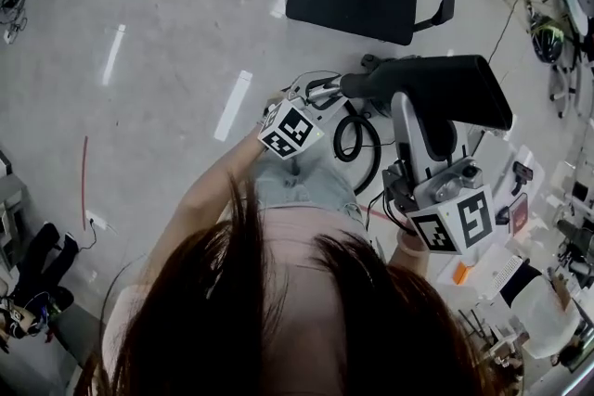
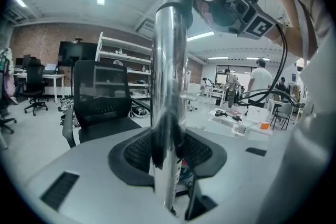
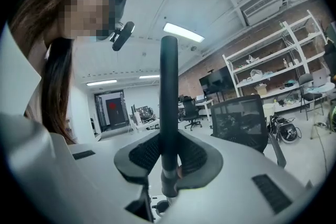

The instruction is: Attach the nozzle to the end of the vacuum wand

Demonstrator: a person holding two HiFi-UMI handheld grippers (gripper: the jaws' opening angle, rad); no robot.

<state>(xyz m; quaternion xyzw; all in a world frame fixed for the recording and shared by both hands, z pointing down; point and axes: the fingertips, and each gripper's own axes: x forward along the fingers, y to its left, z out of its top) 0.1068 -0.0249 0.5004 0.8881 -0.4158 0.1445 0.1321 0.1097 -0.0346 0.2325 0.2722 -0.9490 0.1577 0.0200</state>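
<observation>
Vacuum wand, a shiny silver tube, stands upright between the pads of the left claw, which is clamped on its lower part. Its top end meets the black nozzle, held in the air in front of the person, above the floor. Whether the joint is fully seated cannot be told. Further right, the right claw is clenched on the nozzle's narrow black neck.

Left gripper fingers clamped on wand, right gripper fingers clamped on nozzle, both held out front
</observation>
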